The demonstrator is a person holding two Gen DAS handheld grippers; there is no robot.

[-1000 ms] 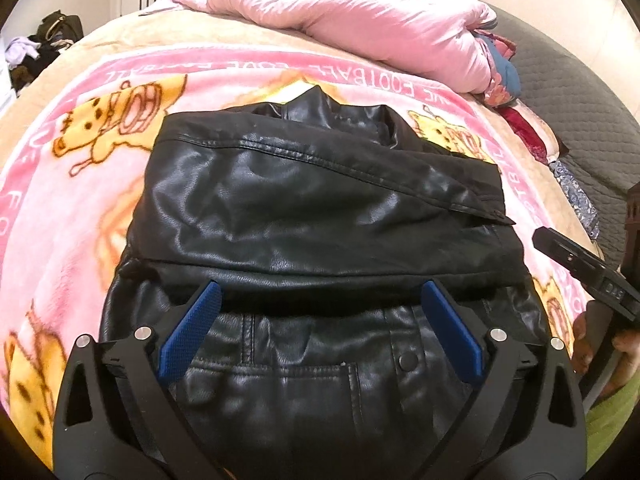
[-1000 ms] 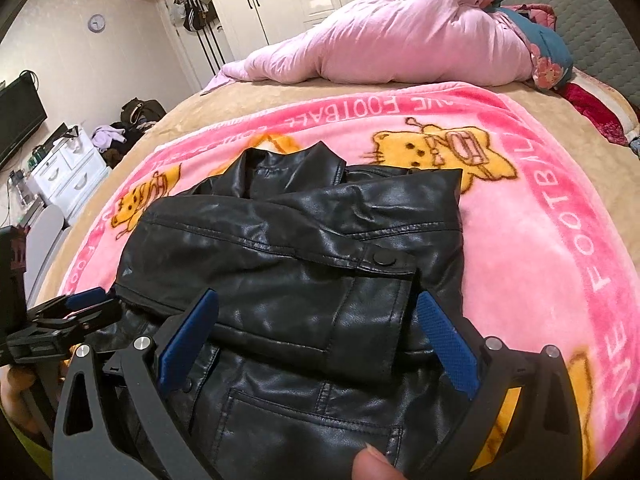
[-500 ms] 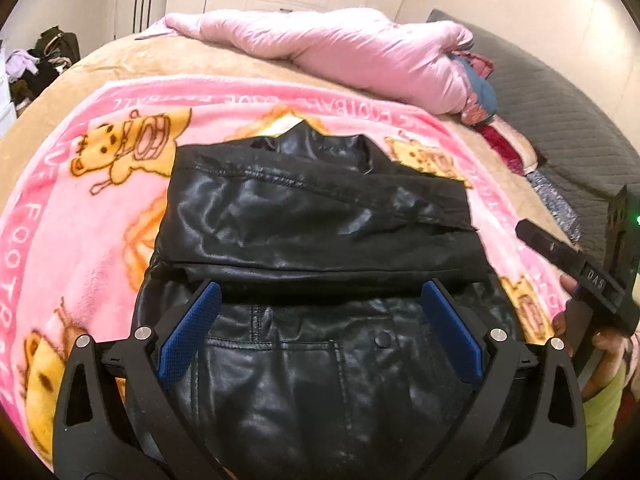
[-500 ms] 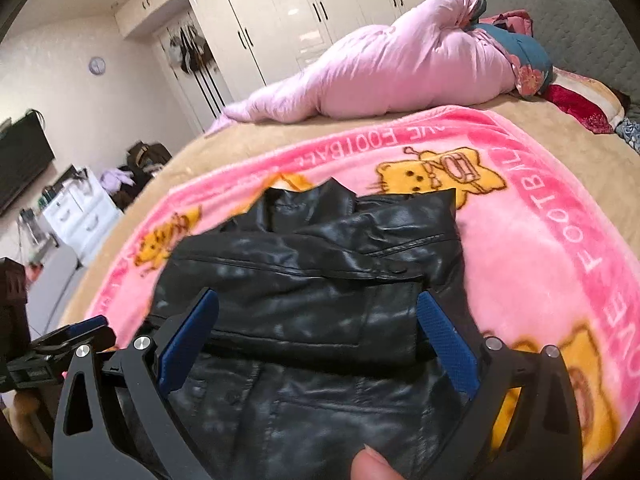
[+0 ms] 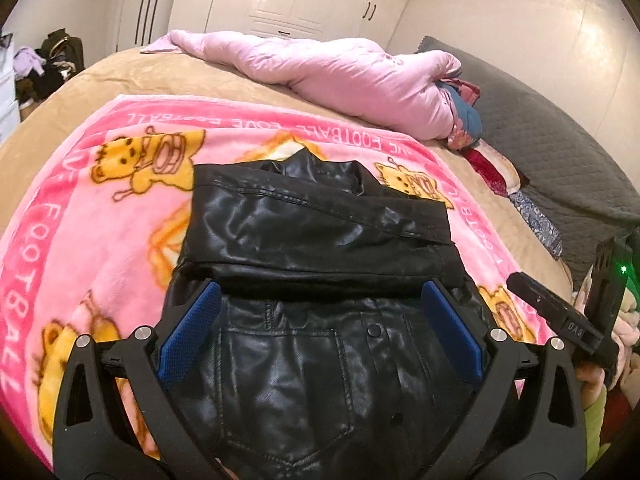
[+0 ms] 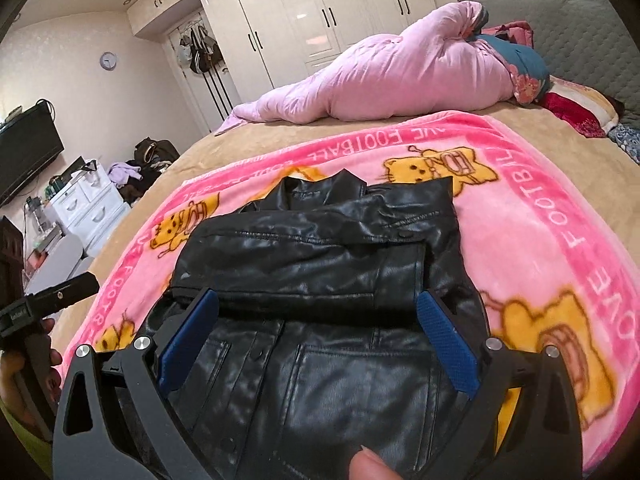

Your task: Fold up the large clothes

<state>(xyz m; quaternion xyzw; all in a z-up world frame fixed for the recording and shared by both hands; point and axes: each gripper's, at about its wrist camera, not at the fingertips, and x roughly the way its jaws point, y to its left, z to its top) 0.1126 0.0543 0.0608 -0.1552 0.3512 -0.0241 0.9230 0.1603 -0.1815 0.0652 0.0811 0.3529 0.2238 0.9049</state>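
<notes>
A black leather jacket (image 5: 320, 240) lies on the pink cartoon blanket (image 5: 100, 220), collar at the far end, both sleeves folded across its chest. It shows the same way in the right wrist view (image 6: 320, 264). My left gripper (image 5: 318, 328) is open and empty, raised above the jacket's lower half. My right gripper (image 6: 318, 334) is open and empty, also above the lower half. The right gripper's body (image 5: 560, 320) shows at the right edge of the left wrist view. The left gripper's body (image 6: 44, 304) shows at the left edge of the right wrist view.
The blanket (image 6: 560, 220) lies on a tan bedspread (image 5: 160, 76). A pink quilt (image 5: 340, 80) and pillows (image 6: 520, 64) lie at the far side of the bed. White wardrobes (image 6: 312, 12), a white drawer unit (image 6: 84, 204) and a television (image 6: 24, 152) stand beyond.
Both grippers have lifted and drawn back from the jacket, staying open. The views have tilted up, so more of the room shows. The jacket has not moved.
</notes>
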